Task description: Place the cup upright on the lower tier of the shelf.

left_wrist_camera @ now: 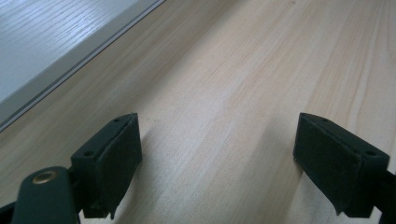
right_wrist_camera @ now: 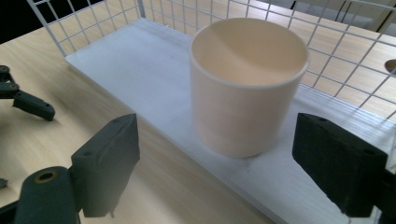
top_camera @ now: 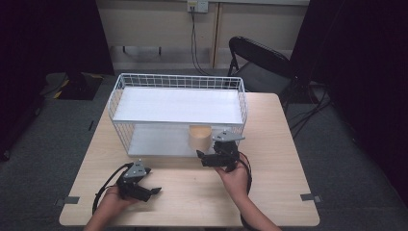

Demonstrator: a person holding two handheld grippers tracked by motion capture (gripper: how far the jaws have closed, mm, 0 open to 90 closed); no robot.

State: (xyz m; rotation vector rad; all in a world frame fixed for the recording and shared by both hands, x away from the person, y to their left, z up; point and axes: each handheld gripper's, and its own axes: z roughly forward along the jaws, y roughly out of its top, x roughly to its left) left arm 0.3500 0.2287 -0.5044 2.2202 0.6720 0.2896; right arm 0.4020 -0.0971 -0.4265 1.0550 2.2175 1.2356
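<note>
Looks like the release step, right at the tail end — beige cup (right_wrist_camera: 247,88) standing upright on the lower white shelf board (right_wrist_camera: 140,79) of the wire rack (top_camera: 178,84), near its front edge. Right gripper (right_wrist_camera: 217,163) spread wide, pads clear of the cup on both sides, nothing pinched. Best bet now: back straight out along the wooden table (top_camera: 279,144), no sideways swing — easy to clip the cup wall or the mesh. Left gripper (left_wrist_camera: 219,154) parked low over bare tabletop, also released, holding nothing.
</note>
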